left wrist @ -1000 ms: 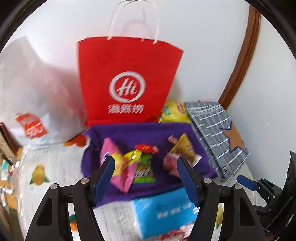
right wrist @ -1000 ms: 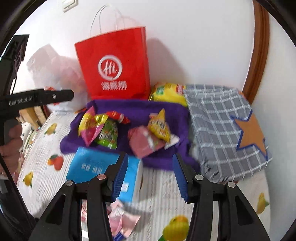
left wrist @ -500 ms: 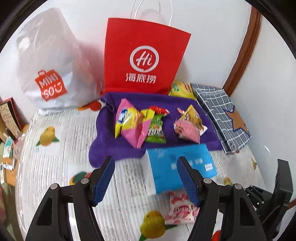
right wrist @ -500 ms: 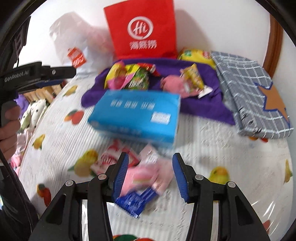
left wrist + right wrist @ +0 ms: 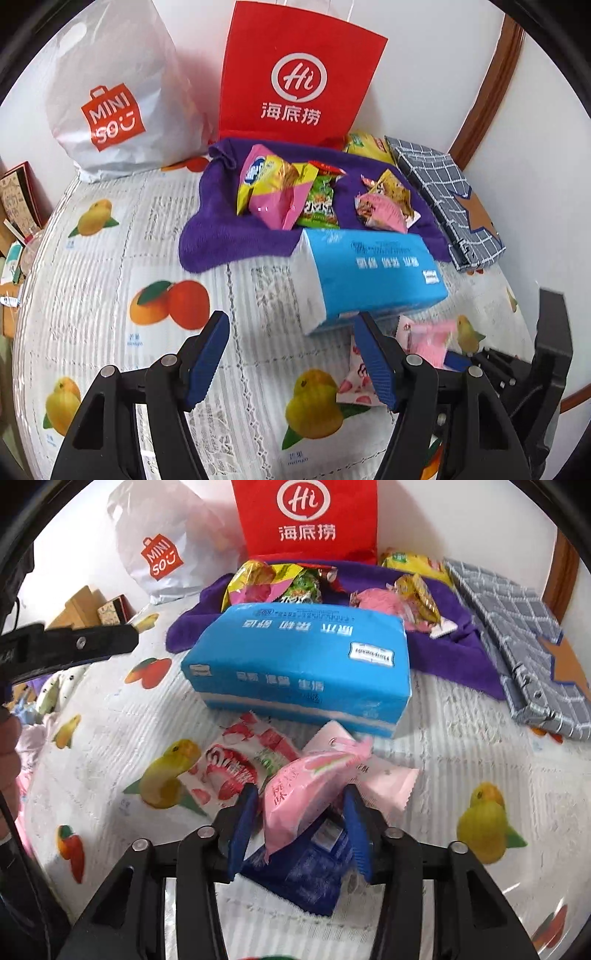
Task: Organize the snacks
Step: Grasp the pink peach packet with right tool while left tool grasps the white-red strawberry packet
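Observation:
My right gripper [image 5: 300, 792] points down at a small pile of snacks in front of the blue tissue pack [image 5: 303, 664]. Its jaws are closing around a pink snack packet [image 5: 295, 797], which lies between the pads with small gaps on both sides. Under it lie a dark blue packet [image 5: 306, 871], a red-and-white strawberry packet [image 5: 236, 764] and a pale pink packet [image 5: 384, 779]. My left gripper [image 5: 291, 321] hangs open over the fruit-print tablecloth [image 5: 110, 240], with nothing between its fingers. Several more snacks [image 5: 280, 192] rest on a purple cloth [image 5: 221, 229].
A red paper bag [image 5: 295, 74] and a white plastic bag [image 5: 110, 103] stand against the back wall. A grey checked pouch [image 5: 443, 192] lies right of the purple cloth, a yellow packet [image 5: 365, 146] behind it. Boxes [image 5: 99, 609] sit off the left edge.
Both grippers drew back from the purple cloth and sank toward the table. The right one came down over the pink packet, and its jaws have narrowed.

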`<move>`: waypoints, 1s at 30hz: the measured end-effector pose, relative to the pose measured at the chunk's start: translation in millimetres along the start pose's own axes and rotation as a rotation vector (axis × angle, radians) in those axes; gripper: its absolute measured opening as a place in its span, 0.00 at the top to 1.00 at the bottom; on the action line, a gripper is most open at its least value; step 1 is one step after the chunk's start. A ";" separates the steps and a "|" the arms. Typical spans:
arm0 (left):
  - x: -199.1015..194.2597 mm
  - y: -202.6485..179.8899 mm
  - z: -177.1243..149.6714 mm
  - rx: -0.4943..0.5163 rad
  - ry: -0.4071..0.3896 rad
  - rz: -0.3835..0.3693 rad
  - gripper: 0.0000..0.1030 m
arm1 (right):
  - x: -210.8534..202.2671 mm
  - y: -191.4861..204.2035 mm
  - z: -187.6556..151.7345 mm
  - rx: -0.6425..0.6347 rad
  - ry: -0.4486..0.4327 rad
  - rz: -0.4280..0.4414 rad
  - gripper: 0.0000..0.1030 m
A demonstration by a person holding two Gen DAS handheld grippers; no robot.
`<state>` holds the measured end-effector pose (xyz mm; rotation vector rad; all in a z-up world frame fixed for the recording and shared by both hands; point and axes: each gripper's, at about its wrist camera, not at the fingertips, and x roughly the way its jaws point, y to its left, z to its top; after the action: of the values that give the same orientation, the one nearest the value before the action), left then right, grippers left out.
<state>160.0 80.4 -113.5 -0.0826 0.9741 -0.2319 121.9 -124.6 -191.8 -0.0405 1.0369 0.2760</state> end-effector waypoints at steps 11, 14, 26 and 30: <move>32.9 -30.0 -24.2 0.055 0.079 -0.032 0.34 | -29.9 -21.8 -7.8 0.026 -0.095 0.054 0.75; 46.5 -43.7 -28.9 0.081 0.107 -0.043 0.34 | -45.7 -36.0 -14.0 0.034 -0.128 0.043 0.75; 74.8 -90.0 -49.6 0.222 0.142 -0.004 0.30 | -34.8 -99.6 -32.8 0.081 -0.075 0.035 0.75; 77.8 -100.0 -53.7 0.285 0.108 0.075 0.37 | -20.8 -107.7 -31.3 0.083 -0.050 0.035 0.74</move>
<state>141.8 -33.0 -189.3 0.2292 1.0397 -0.3062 111.9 -238.0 -200.5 0.0597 0.9995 0.2644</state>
